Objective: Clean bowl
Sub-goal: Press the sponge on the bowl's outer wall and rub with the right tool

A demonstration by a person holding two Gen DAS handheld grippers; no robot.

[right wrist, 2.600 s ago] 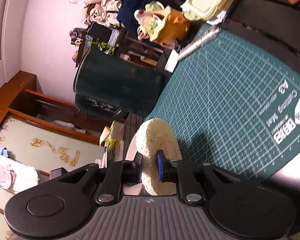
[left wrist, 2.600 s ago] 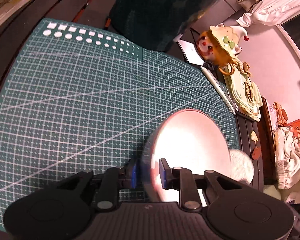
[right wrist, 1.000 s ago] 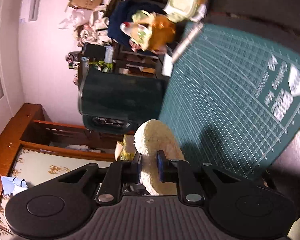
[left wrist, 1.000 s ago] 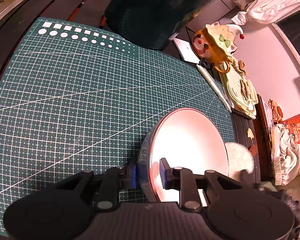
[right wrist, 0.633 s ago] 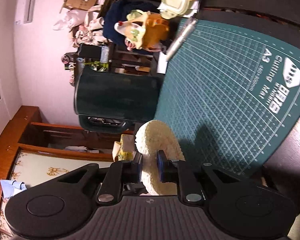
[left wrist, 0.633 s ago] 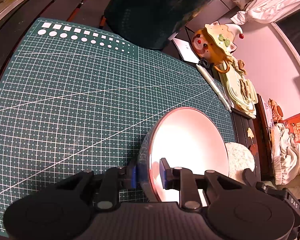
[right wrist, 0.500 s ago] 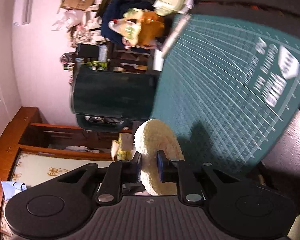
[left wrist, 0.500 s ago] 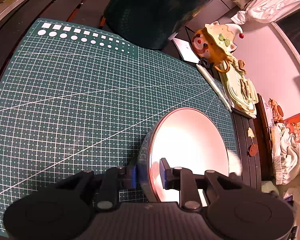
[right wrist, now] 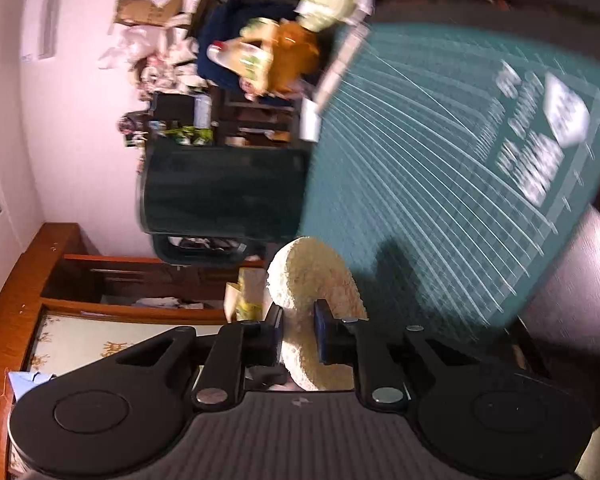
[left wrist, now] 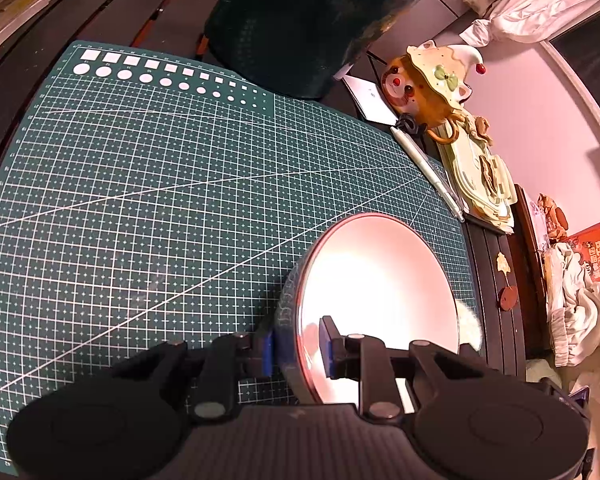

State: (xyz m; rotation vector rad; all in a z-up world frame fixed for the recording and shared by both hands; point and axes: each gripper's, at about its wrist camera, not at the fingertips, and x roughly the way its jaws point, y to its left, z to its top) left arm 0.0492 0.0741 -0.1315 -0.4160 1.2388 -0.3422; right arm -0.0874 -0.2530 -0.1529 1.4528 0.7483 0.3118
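A: Start closest in. What is the left gripper doing?

B: It is clamped on the rim of the bowl: one blue pad sits against the outer wall, the other inside. The bowl is tipped up on edge, its pale, glossy inside facing right, with a thin reddish rim and a dark patterned outside.

A: And where is the bowl?

B: Over the near right corner of the green cutting mat. I cannot tell whether its lower edge touches the mat.

A: The right gripper?

B: Its fingers are closed on a round, cream, fuzzy scrub pad, gripped by its near edge. From the left wrist, a blurred pale bit of that pad shows just behind the bowl's right rim.

A: How much room around the bowl?

B: Left of the bowl and beyond it, the mat lies bare across its grid. Past the bowl's far rim, a pale pen lies along the mat's right edge, with a clown-faced ceramic figure further on. A dark green container stands at the mat's far edge. Right of the bowl, dark wooden table runs close by.
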